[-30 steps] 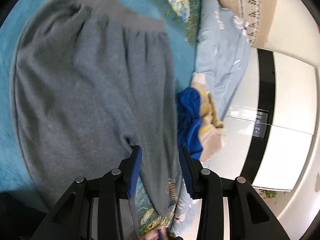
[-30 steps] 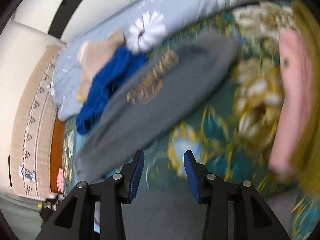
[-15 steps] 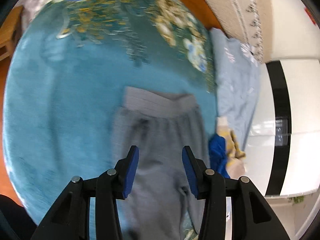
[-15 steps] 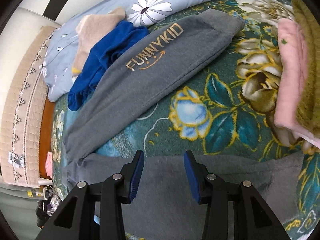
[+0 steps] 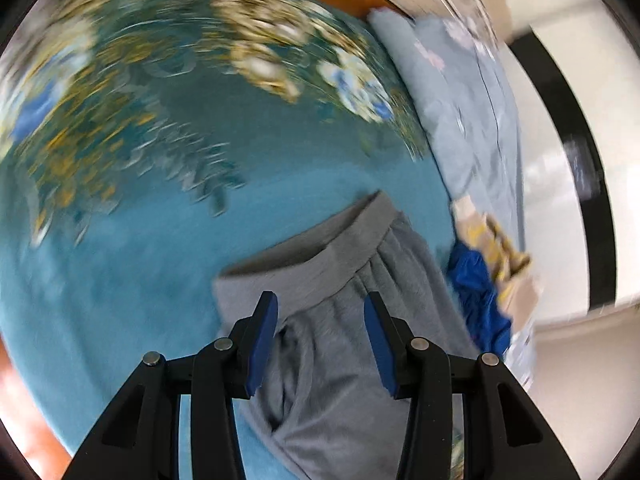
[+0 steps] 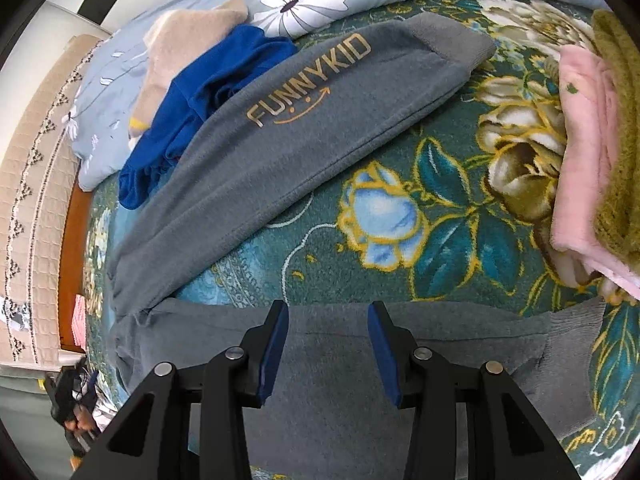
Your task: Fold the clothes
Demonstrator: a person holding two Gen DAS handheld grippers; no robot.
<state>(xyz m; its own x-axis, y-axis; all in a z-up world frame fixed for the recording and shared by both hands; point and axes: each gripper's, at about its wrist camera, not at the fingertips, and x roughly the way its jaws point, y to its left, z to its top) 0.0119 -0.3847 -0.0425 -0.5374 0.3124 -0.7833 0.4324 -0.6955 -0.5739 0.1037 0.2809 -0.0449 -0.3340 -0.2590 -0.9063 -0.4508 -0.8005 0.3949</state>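
Below, one grey sweatpants [image 6: 304,148] lies flat; both tongs, left [image 5: 320,338] and right [image 6: 327,346], gape half-open, empty.

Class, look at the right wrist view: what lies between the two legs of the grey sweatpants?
A bare wedge of the floral blanket separates the two legs of the grey sweatpants in the right wrist view.

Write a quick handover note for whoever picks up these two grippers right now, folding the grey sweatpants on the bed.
Left gripper: open, empty, over the waistband.
Right gripper: open, empty, over the near leg.
Grey sweatpants lie spread on the floral blanket, legs apart, printed leg toward the blue garment.
Pink and olive pieces lie stacked, apparently folded.
Done: pants laid out. Left: every fold.
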